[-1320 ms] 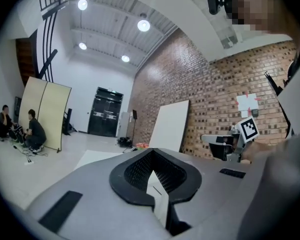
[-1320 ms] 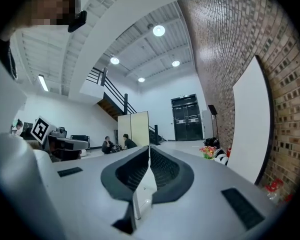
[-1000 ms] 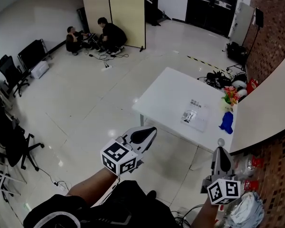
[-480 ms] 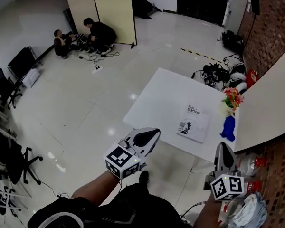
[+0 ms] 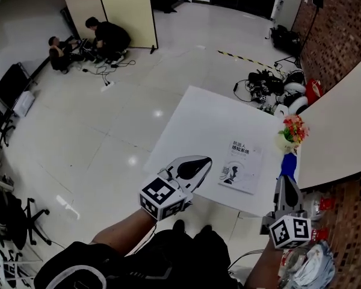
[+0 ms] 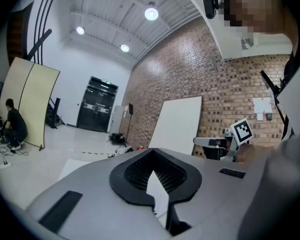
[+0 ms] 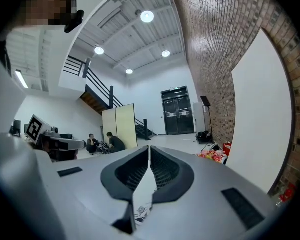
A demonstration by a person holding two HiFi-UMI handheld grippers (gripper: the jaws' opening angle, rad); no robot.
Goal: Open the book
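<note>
Items counted: one book [image 5: 239, 166], one white table [image 5: 210, 116], two handheld grippers, each carrying one marker cube.

The book lies closed, cover up, on the near right part of the table, right of centre in the head view. The cover carries dark printed characters and a small figure; the print is too small to read.

The left gripper [image 5: 200, 161] is held low in the frame, its tip over the table's near edge, just left of the book and not touching it. Its jaws are pressed together at the tips with nothing between them. The right gripper [image 5: 287, 182] sits at the lower right, by the table's near right corner, jaws likewise pressed together and empty.

Also on the table, along its right edge: one bunch of flowers [image 5: 293, 128] and one blue object [image 5: 288, 164].

Room: glossy pale floor [image 5: 108, 131]; brick wall [image 5: 343, 17] at the right with a large white board [image 5: 343, 131] leaning on it; one two-panel folding screen [image 5: 108, 5] at the upper left, with two people [image 5: 99, 35] sitting on the floor before it among cables. Bags and gear [image 5: 271, 89] lie on the floor beyond the table.
</note>
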